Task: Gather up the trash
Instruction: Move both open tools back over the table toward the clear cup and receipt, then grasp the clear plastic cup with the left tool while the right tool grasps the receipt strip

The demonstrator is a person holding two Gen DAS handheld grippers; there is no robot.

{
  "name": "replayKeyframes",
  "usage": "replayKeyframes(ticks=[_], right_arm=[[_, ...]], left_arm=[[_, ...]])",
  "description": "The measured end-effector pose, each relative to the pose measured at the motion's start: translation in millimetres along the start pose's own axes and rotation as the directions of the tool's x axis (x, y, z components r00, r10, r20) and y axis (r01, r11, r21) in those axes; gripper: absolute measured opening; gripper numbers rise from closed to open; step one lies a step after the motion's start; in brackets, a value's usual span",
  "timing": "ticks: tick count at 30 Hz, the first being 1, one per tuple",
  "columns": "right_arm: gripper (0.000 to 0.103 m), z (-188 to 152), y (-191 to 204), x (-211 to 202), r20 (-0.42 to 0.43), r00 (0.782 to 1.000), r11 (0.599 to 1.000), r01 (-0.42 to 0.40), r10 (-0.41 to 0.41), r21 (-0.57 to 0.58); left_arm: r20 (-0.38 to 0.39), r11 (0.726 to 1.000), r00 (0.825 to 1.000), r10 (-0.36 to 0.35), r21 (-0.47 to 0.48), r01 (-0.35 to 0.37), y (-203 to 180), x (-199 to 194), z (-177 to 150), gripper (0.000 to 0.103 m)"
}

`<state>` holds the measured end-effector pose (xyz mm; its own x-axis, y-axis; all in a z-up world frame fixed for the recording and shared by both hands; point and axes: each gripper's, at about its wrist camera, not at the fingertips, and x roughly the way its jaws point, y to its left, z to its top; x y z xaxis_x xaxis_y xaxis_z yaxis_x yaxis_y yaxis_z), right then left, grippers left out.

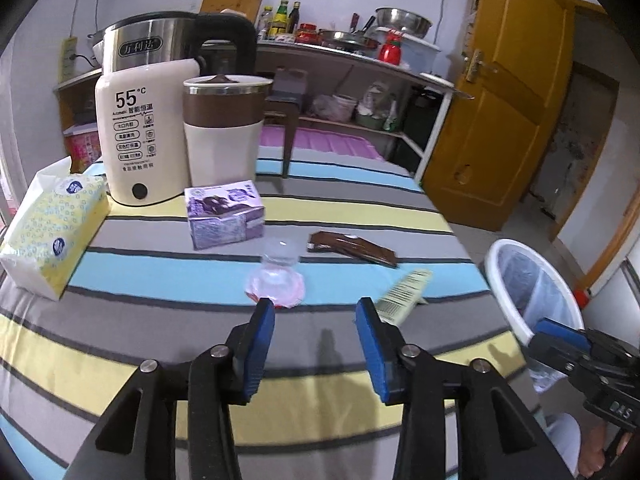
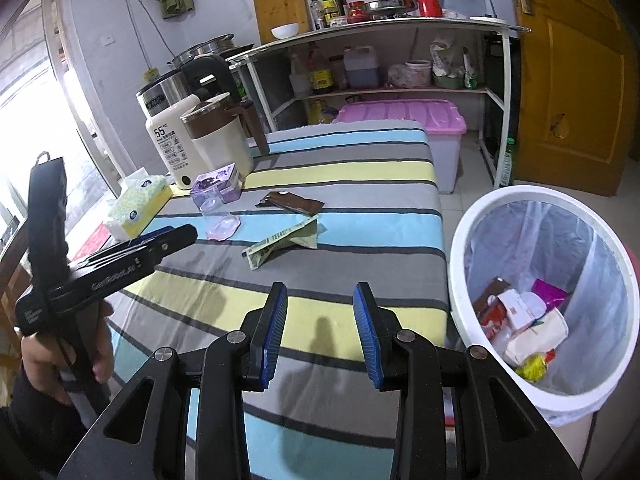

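Left hand-held gripper (image 1: 316, 312) jaws parted, empty, right hand-held gripper (image 2: 320, 298) likewise

Home kitchen, shelf of sauce bottles (image 2: 329, 2) (pans too), kettle (image 1: 160, 44), striped table (image 2: 344, 168)

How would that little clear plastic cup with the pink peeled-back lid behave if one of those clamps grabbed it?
The clear plastic cup looks thin-walled and empty, so it is probably very light and may crumple under the blue pads. It appears to lie tipped on the striped cloth, so a nudge could roll or skid it. Its pink lid looks like floppy film and would likely just bend.
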<state>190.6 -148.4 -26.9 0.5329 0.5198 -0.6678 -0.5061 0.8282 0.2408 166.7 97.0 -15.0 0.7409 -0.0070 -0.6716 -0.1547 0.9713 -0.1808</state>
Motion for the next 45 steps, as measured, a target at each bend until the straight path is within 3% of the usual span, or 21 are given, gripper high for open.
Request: replayKeyframes(ticks=[12, 14, 16, 27, 34, 38, 45], right_arm=[[0.036, 16.5, 5.9, 25.4, -0.022, 0.999, 1.000, -0.023, 0.023, -0.006], [0.036, 18.4, 6.4, 30.0, -0.029, 0.999, 1.000, -0.028, 0.028, -0.005], [0.036, 20.3, 8.4, 35.1, -0.038, 0.999, 0.999, -0.035, 0.035, -0.004], [0.036, 33.3, 24.7, 67.3, -0.075, 0.995, 0.997, -0.065, 0.067, 0.030], [0.036, 41.0, 27.0, 97.7, -0.125, 0.989, 0.991, -0.062, 0.077, 0.120], [0.036, 45.6, 28.1, 114.2, -0.150, 0.988, 0.990, -0.024, 0.045, 0.139], [0.035, 51.1, 44.8, 131.3, -0.170, 0.985, 0.998, 0.042, -0.033, 0.050]], left_arm=[[-0.070, 0.999, 0.997, 0.042, -0.028, -0.044, 16.0, 53.0, 20.8, 0.043], [-0.073, 0.999, 0.997, 0.039, -0.034, -0.041, 18.0, 58.2, 21.6, 0.031], [-0.084, 0.998, 0.996, 0.027, -0.048, -0.031, 20.8, 62.1, 21.9, 0.030], [-0.008, 0.998, 1.000, -0.027, -0.056, 0.026, 23.6, 31.1, 14.7, 0.028], [0.016, 0.997, 1.000, -0.024, -0.068, 0.025, 35.2, 13.9, 8.5, 0.028], [0.019, 0.996, 1.000, -0.021, -0.084, 0.023, 45.2, 9.9, 5.7, 0.028], [0.006, 0.994, 1.000, -0.028, -0.106, 0.028, 54.6, 13.5, 1.3, 0.028]])
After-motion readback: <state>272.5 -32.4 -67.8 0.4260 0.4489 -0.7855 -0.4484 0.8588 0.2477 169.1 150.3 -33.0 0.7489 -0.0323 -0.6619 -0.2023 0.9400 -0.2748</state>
